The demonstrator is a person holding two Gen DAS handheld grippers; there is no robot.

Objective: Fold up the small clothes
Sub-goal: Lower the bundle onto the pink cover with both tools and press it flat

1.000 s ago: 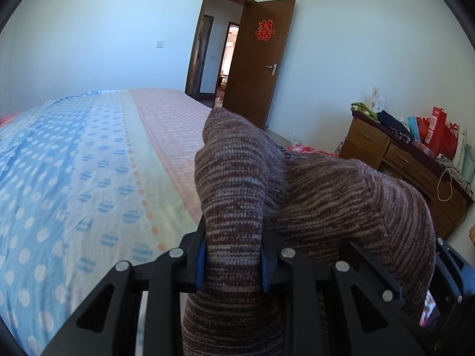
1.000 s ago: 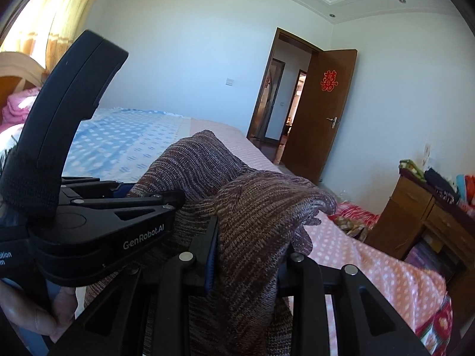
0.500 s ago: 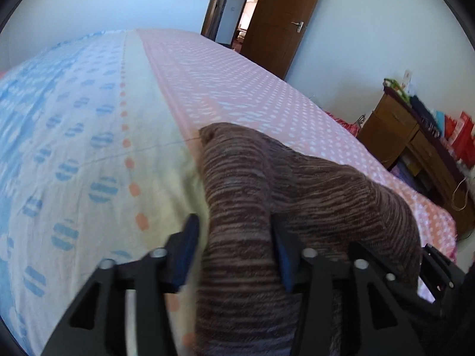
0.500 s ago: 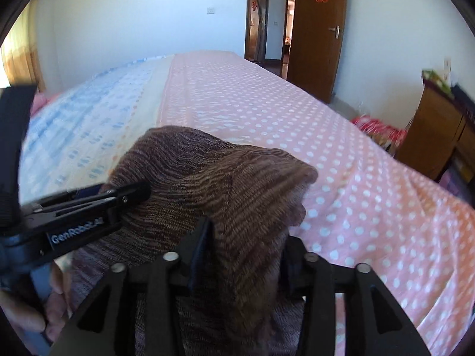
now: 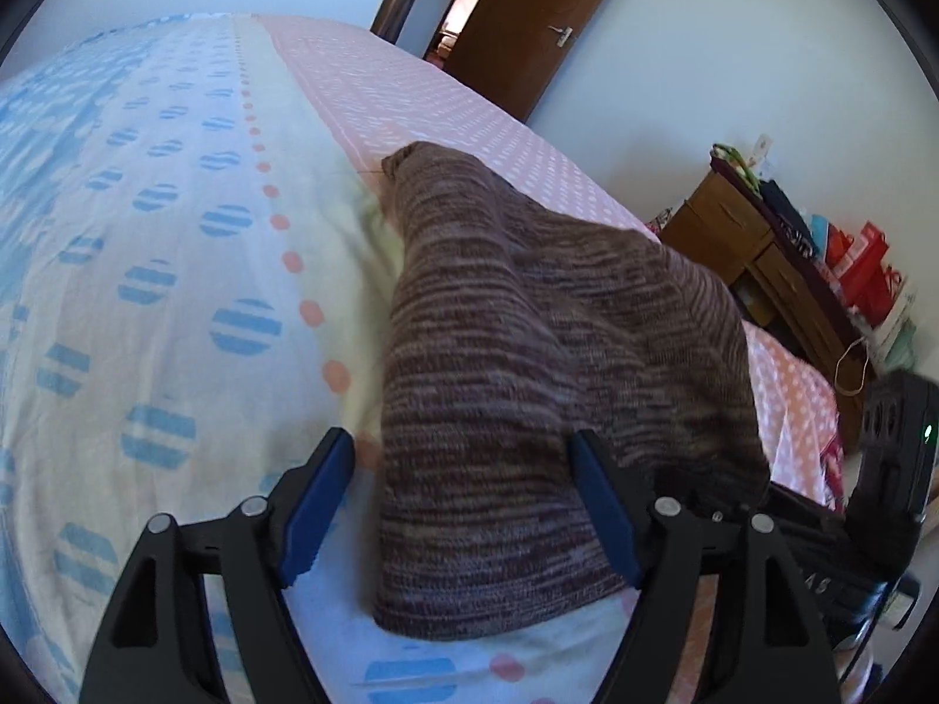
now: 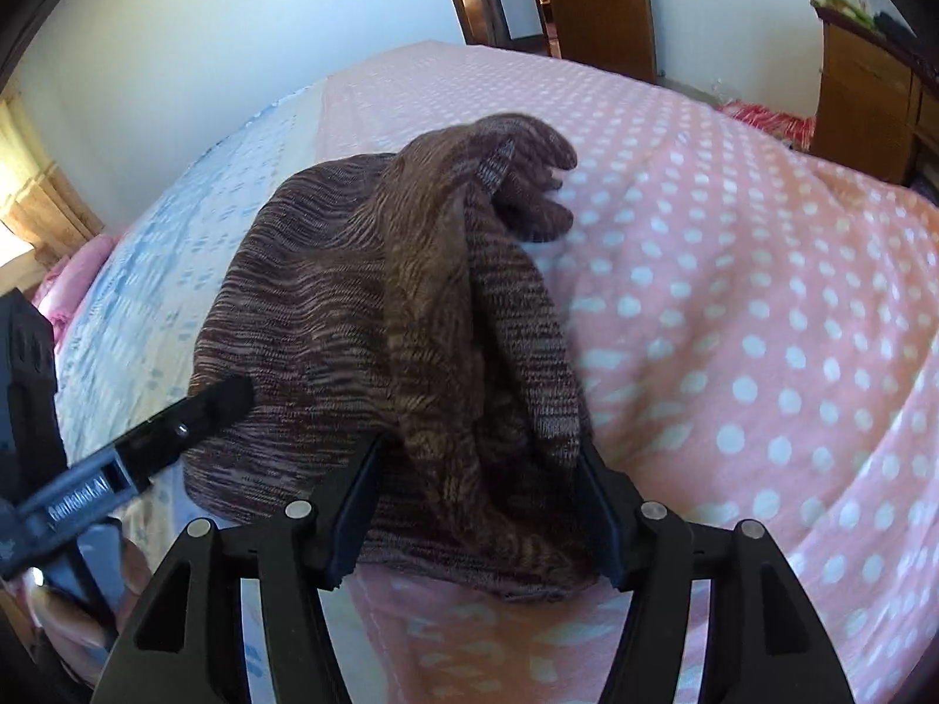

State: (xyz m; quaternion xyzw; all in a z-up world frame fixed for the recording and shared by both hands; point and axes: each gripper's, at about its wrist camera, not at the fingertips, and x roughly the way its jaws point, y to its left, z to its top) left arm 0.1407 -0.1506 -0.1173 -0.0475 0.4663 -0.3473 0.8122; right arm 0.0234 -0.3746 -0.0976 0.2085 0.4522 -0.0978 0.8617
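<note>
Presently, entries ran from each claw outward.

Left gripper [image 5: 463, 513]: jaws had just been opening and stood wide; the blue pads [image 5: 317, 504] were clear of the cloth on one side, the other pad lay against or just beside its edge. Nothing was gripped.

Right gripper [image 6: 478, 513]: jaws had just been opening and stood apart; bunched folds of the garment lay between them. Whether the pads touched the cloth could not be told; they did not pinch it.

Brown knit garment [image 5: 528, 387]: a small marled brown piece, between the fingers of both claws and running ahead of them, lying on the bed. In the right wrist view [image 6: 364, 317] it was heaped, with a raised fold down its middle and a loose end at its far tip.

Bedspread [image 5: 176, 246]: under both claws; blue-spotted band to the left of the left gripper, cream strip beneath the garment's left edge, pink white-dotted band beyond and to the right.

Hand [image 6: 76, 616]: at lower left of the right gripper, holding the left tool; blurred.

Wooden dresser [image 5: 757, 258]: far right of the left gripper, beyond the bed, topped with bags and clutter.

Brown door [image 5: 546, 17]: farthest ahead, standing open, a red emblem on it.
</note>
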